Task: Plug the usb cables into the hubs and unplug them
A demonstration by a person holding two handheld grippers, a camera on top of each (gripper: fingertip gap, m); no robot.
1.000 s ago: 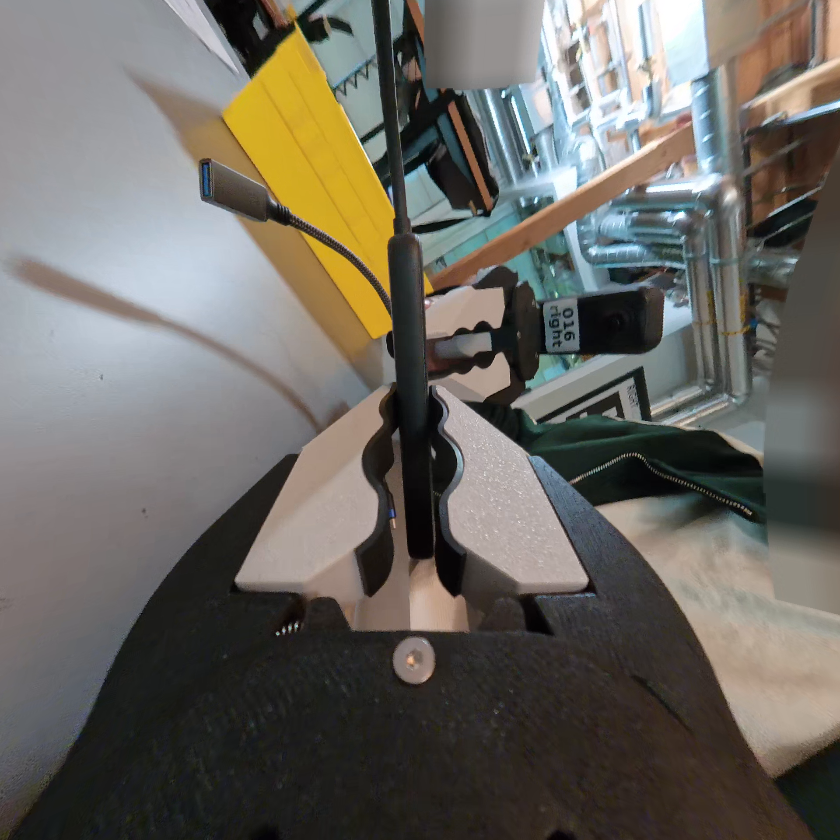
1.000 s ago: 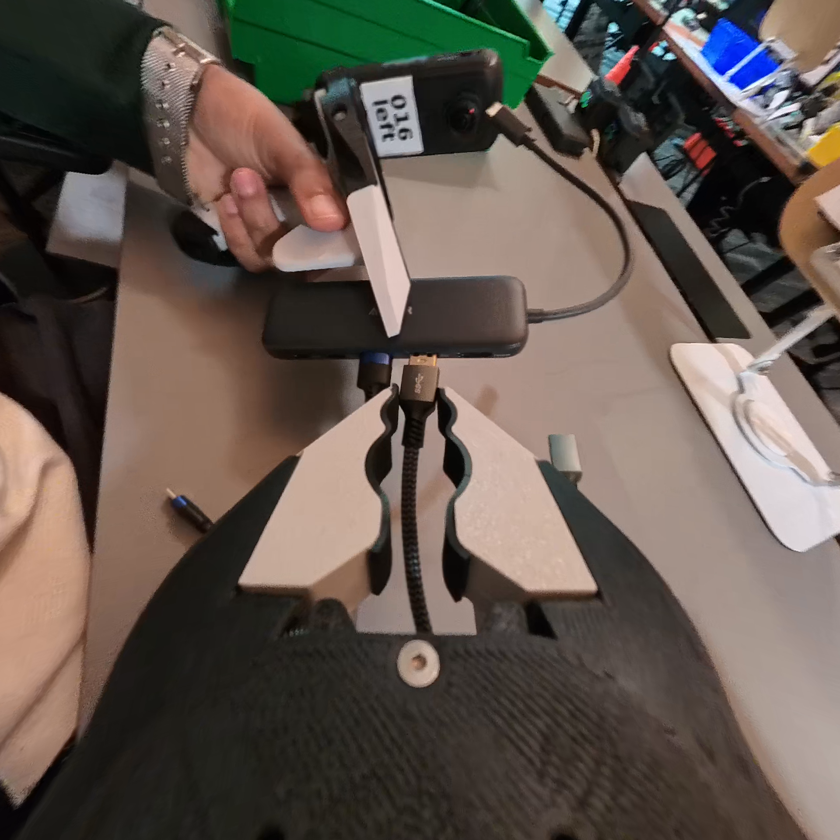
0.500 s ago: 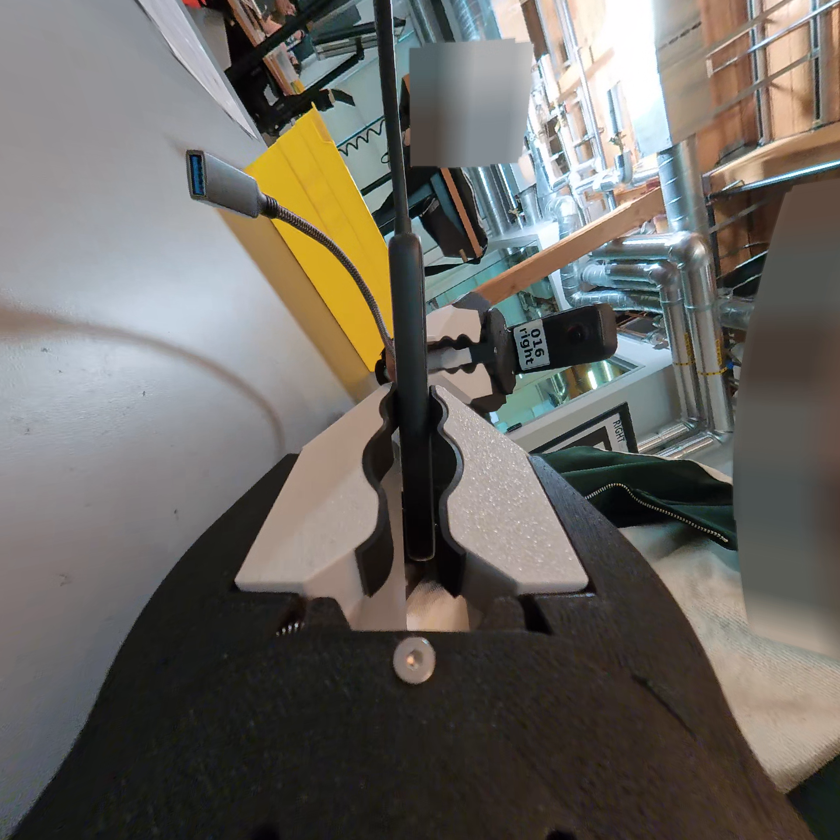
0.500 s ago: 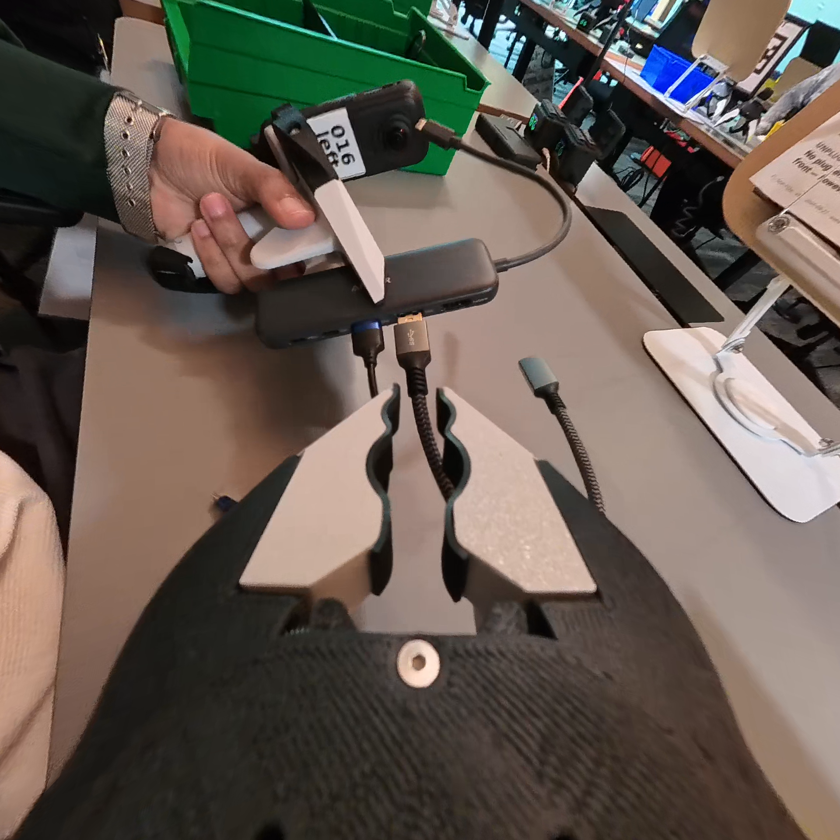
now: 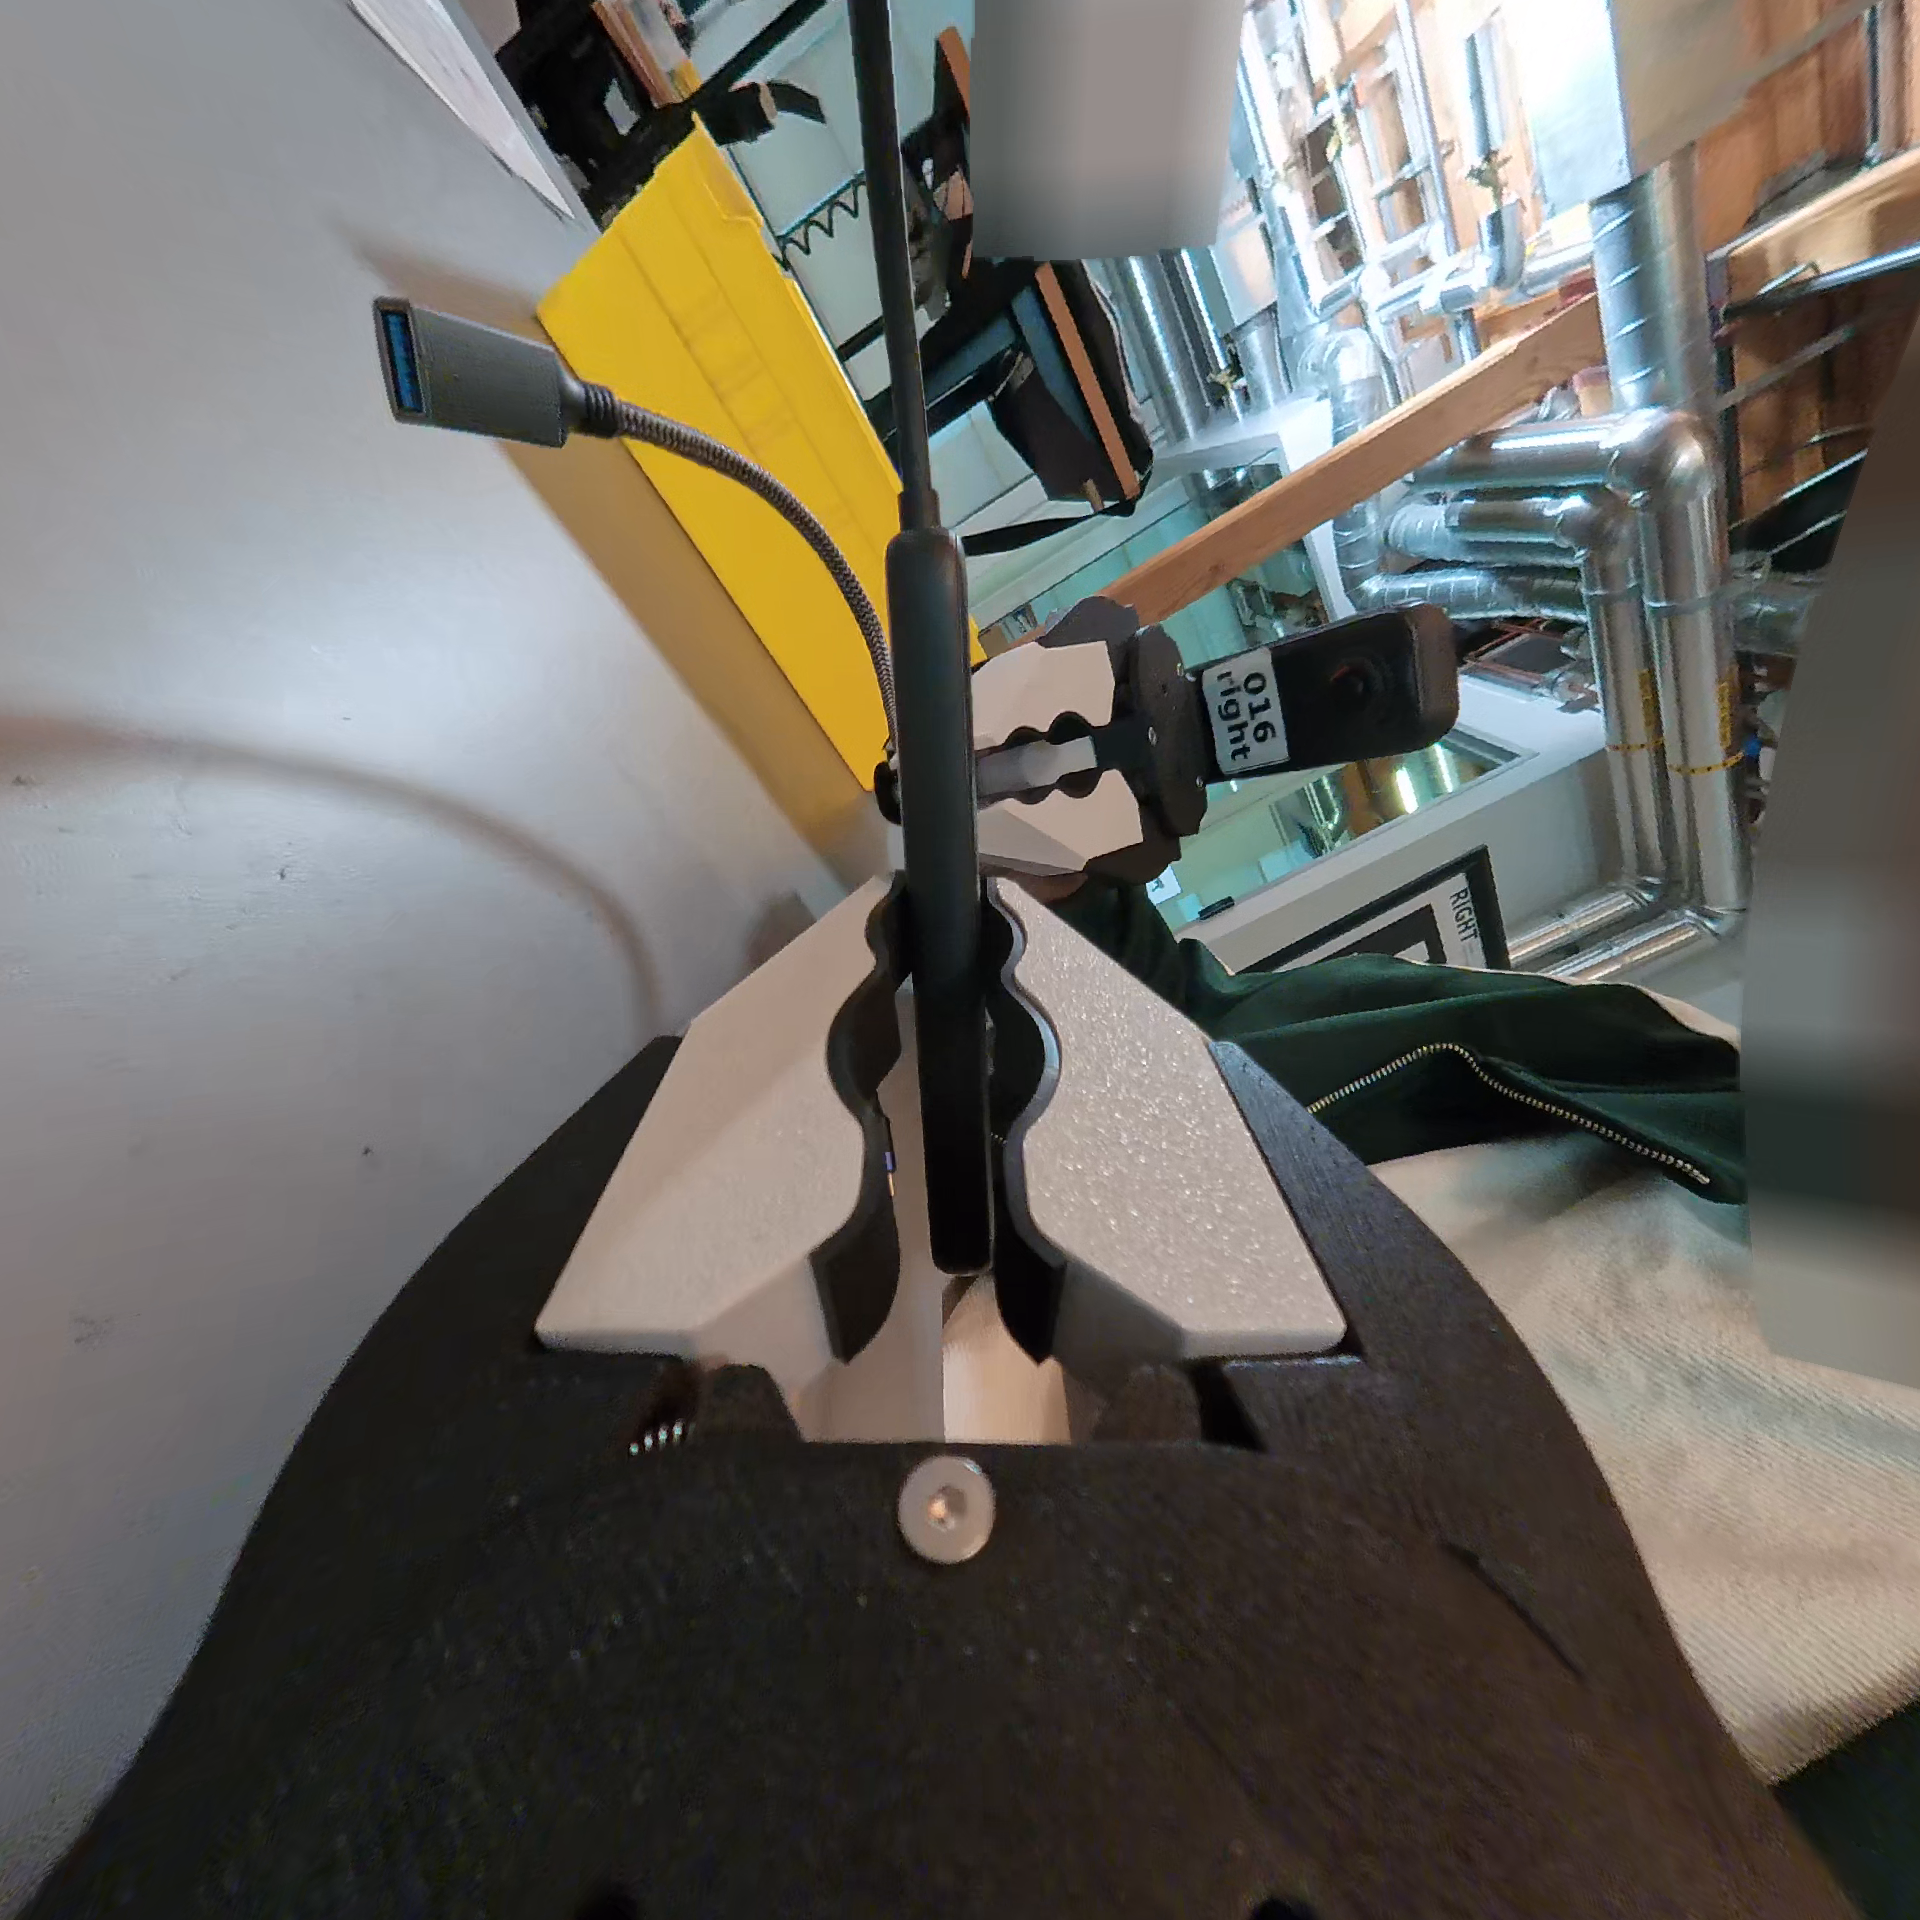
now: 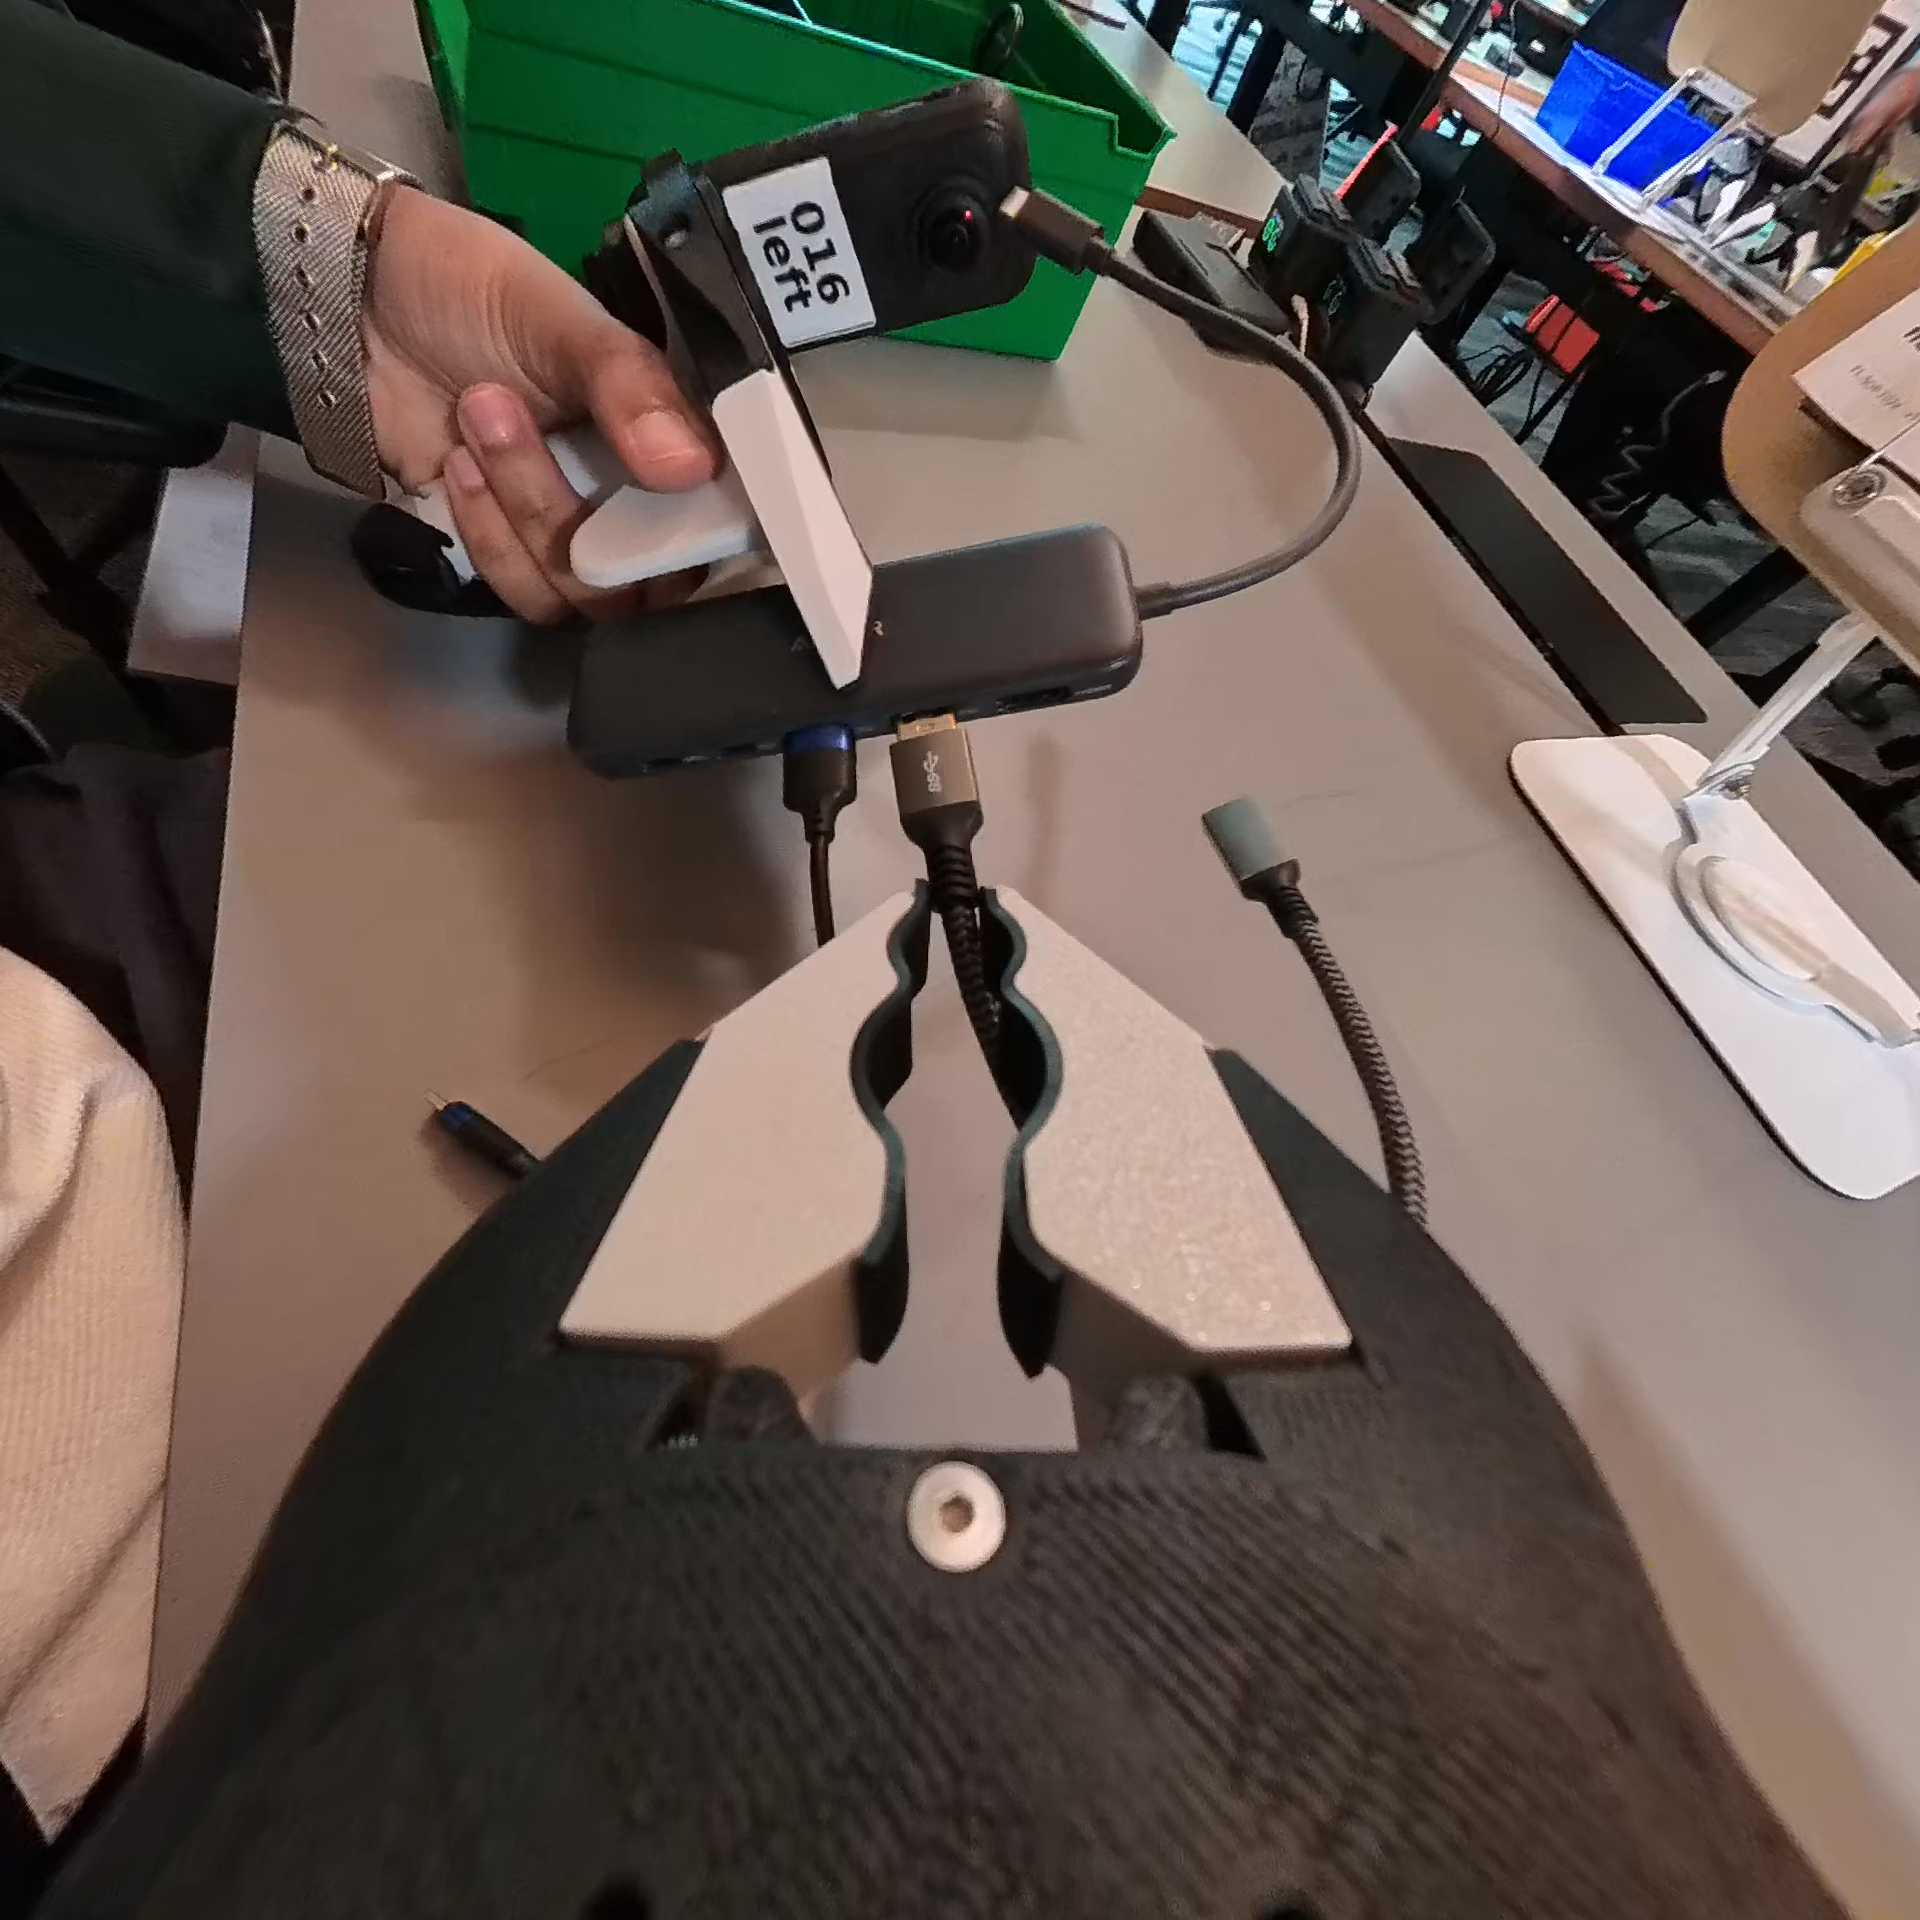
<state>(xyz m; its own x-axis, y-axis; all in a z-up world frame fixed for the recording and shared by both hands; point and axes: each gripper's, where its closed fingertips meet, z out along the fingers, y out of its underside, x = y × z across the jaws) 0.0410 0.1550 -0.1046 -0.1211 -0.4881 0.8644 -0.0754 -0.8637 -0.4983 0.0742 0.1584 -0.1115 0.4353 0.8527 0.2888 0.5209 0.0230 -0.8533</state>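
While aloft, hub crosswise, ports nearward

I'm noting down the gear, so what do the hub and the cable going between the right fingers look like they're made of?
The hub looks like dark grey matte plastic or coated metal: smooth with a soft sheen, so I can't say which. The cable has a woven black-and-grey braided jacket, likely nylon, and its plug has a grey, metallic-looking shell with a gold-coloured tip.
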